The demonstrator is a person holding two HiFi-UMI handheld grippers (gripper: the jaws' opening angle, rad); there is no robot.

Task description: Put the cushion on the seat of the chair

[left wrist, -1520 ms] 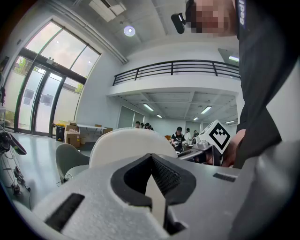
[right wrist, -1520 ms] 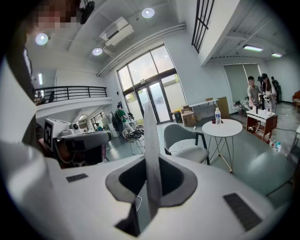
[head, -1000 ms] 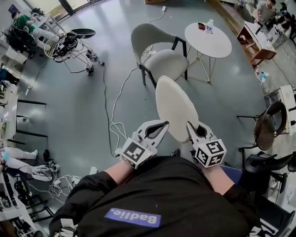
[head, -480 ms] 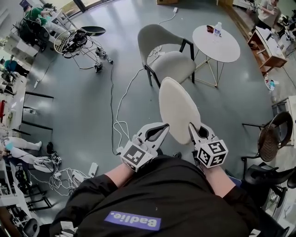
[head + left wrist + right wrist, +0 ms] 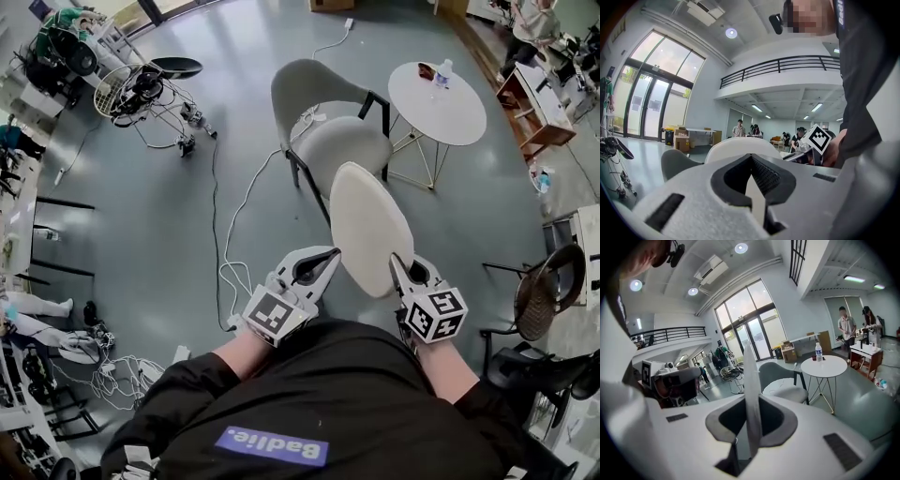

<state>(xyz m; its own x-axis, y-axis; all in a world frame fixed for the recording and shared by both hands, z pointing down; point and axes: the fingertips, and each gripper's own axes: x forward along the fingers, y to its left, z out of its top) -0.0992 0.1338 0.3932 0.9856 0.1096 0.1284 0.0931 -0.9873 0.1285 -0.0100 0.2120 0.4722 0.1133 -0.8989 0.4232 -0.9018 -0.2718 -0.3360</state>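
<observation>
Head view: left gripper (image 5: 317, 262) and right gripper (image 5: 405, 274) pinch opposite near edges of the cushion (image 5: 370, 225), likely to keep it flat; chair (image 5: 347, 141) ahead, seat bare | Left gripper view: jaws clamp the cushion rim | Right gripper view: jaws clamp its thin edge, chair beyond.

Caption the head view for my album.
Left gripper and right gripper hold a cream cushion in front of a grey chair.
</observation>
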